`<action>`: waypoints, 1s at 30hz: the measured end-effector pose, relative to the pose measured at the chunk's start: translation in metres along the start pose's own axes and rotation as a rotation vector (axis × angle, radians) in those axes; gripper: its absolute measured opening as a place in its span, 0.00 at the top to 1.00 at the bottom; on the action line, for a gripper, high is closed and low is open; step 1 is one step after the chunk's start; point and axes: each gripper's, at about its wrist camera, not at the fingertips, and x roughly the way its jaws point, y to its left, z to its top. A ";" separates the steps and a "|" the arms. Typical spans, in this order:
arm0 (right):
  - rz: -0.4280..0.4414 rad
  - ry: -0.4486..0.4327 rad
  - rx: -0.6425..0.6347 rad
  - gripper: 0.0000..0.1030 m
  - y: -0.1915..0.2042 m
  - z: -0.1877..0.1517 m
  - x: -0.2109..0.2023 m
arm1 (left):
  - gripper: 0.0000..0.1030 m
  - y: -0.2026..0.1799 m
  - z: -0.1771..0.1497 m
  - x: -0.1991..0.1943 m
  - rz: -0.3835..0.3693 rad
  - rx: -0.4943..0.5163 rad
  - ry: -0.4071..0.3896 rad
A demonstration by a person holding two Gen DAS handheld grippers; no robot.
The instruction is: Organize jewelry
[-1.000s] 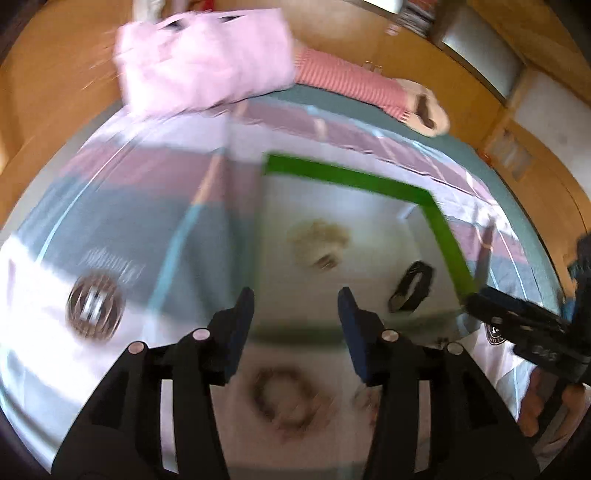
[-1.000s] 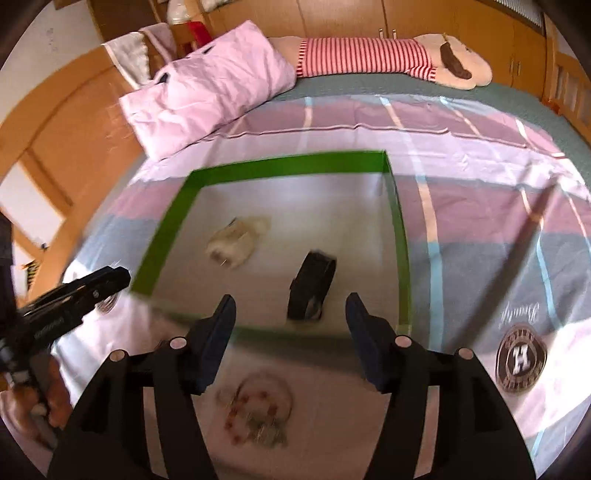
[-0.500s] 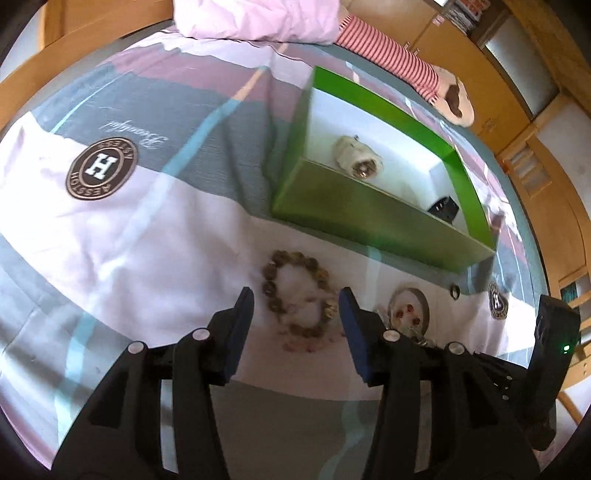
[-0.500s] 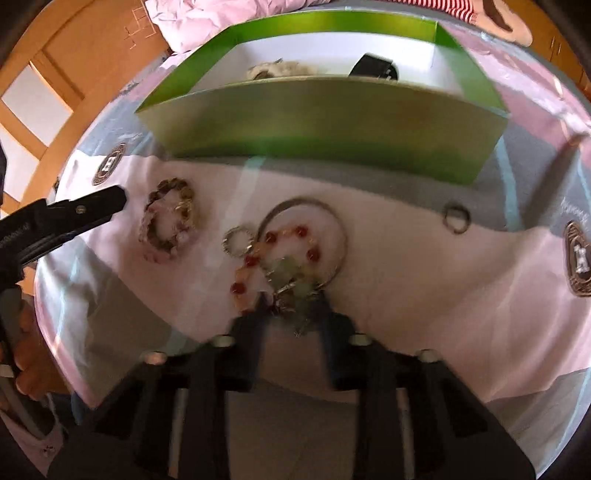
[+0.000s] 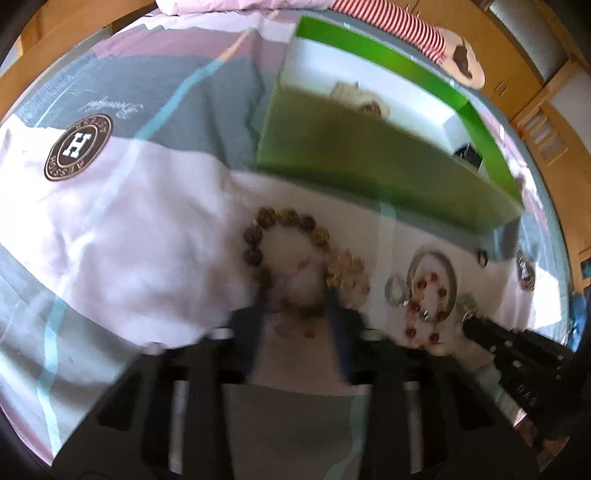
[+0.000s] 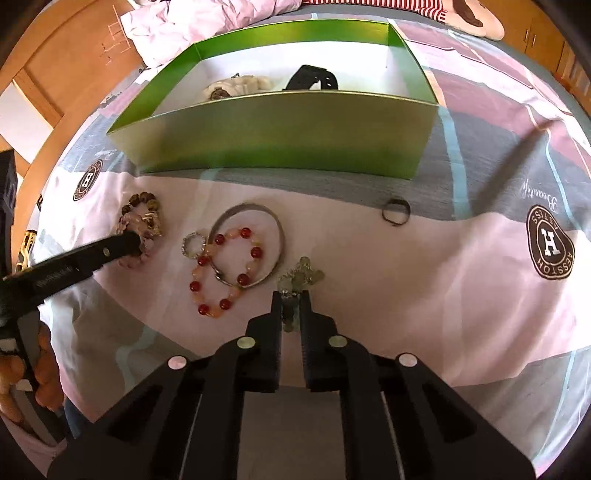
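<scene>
A green box (image 6: 280, 125) stands on the bed with a cream item (image 6: 236, 85) and a black watch (image 6: 312, 78) inside. In front of it lie a brown bead bracelet (image 5: 284, 258) with a gold piece (image 5: 347, 275), a silver bangle (image 6: 246, 248), a red and orange bead bracelet (image 6: 225, 273), a small sparkly ring (image 6: 194, 244) and a dark ring (image 6: 396, 212). My left gripper (image 5: 297, 299) is open, its blurred fingers astride the brown bracelet's near side. My right gripper (image 6: 290, 295) is shut on a pale green bead piece (image 6: 301, 275).
The bedspread (image 6: 461, 266) is striped pink, grey and white with round brown logos (image 6: 550, 247). A pink pillow (image 6: 207, 18) and a striped plush toy (image 6: 461, 11) lie beyond the box. Wooden bed frame and cupboards surround the bed.
Both grippers dropped from above the box to the jewelry in front of it. The right gripper closed on the pale green bead piece. The left gripper moved onto the brown bracelet.
</scene>
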 end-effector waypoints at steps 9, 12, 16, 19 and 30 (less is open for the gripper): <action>-0.019 -0.042 0.004 0.93 -0.003 0.002 -0.019 | 0.92 -0.026 -0.020 -0.028 -0.059 0.066 -0.010; -0.029 -0.051 0.001 0.93 -0.005 0.002 -0.025 | 0.92 -0.035 -0.027 -0.042 -0.089 0.081 -0.025; -0.037 -0.053 0.007 0.93 -0.008 -0.001 -0.029 | 0.92 -0.036 -0.033 -0.051 -0.096 0.075 -0.030; -0.044 -0.052 0.018 0.93 -0.013 -0.005 -0.032 | 0.92 -0.026 -0.034 -0.047 -0.077 0.043 -0.014; -0.080 -0.060 0.021 0.43 -0.008 -0.006 -0.028 | 0.59 -0.023 -0.037 -0.034 -0.031 0.037 -0.011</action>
